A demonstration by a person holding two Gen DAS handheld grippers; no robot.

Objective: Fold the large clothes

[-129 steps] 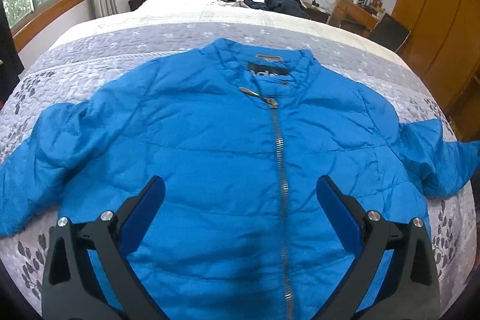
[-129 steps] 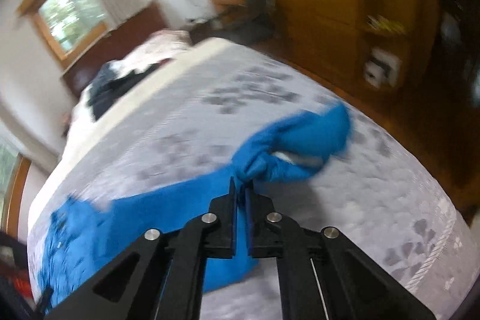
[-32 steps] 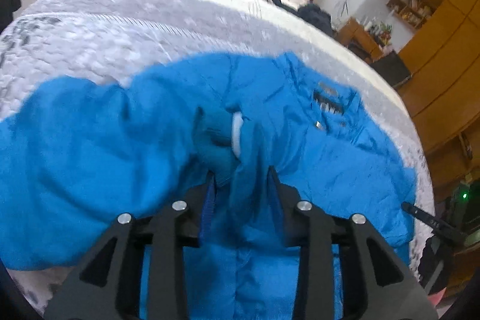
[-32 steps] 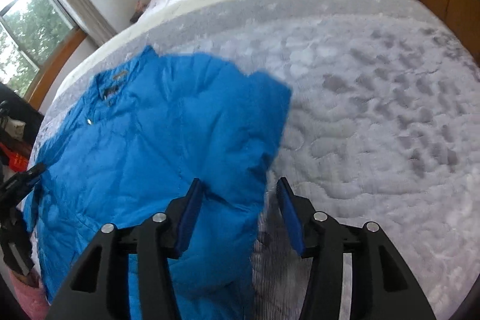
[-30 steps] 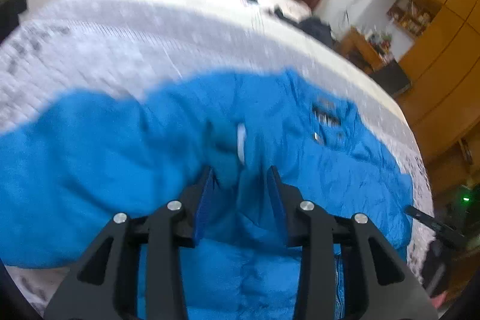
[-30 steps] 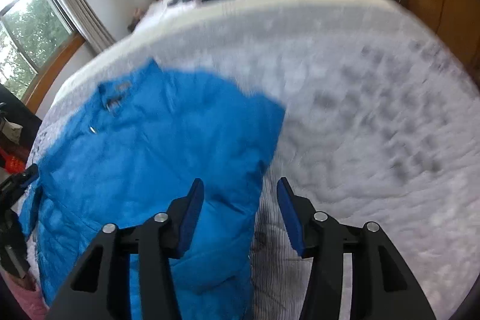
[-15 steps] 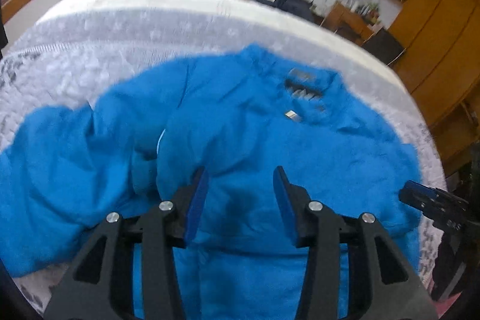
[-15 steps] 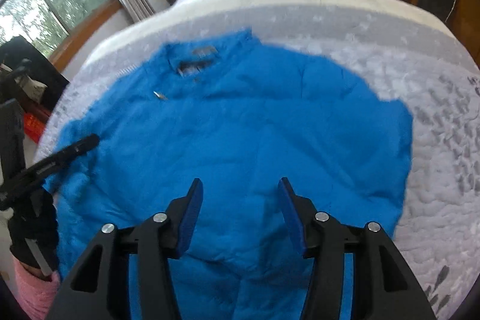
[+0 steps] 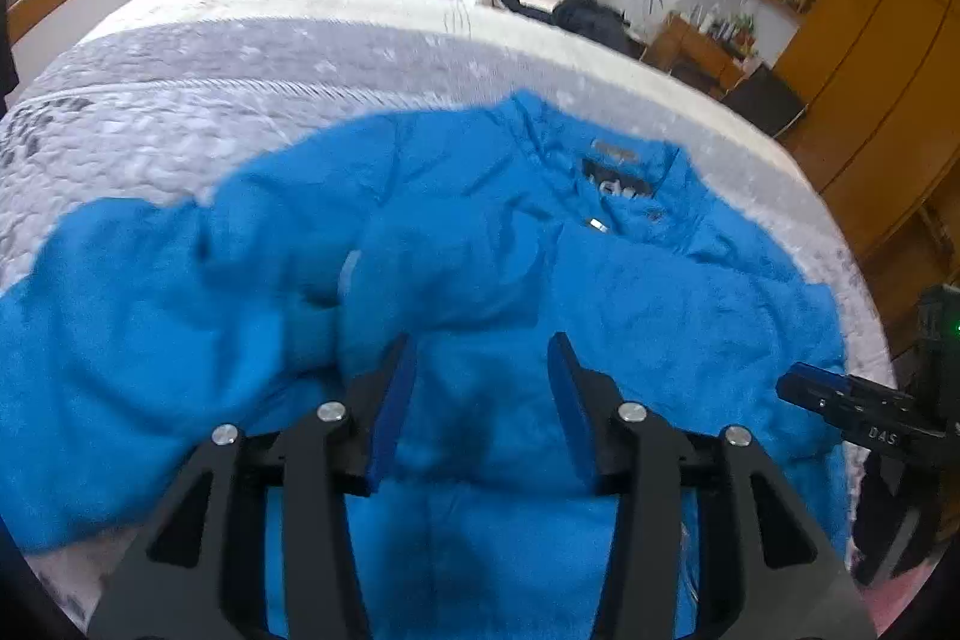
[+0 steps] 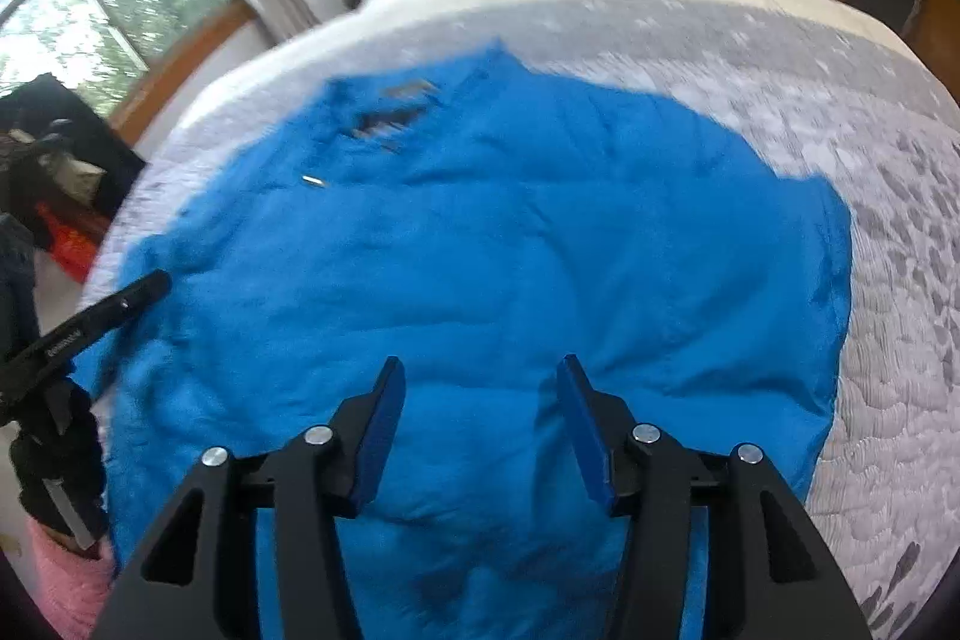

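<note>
lying front-up across the grey quilted bed (image 9: 252, 100), the blue jacket (image 9: 600, 292) fills the middle of both views, collar toward 12 o'clock, one sleeve folded over its chest. left tongs (image 9: 480, 388) hover spread and empty above it. right tongs (image 10: 480, 412) likewise spread, gripping nothing.

Blue jacket (image 9: 600, 292) flat on grey quilted bed (image 9: 240, 100)
</note>
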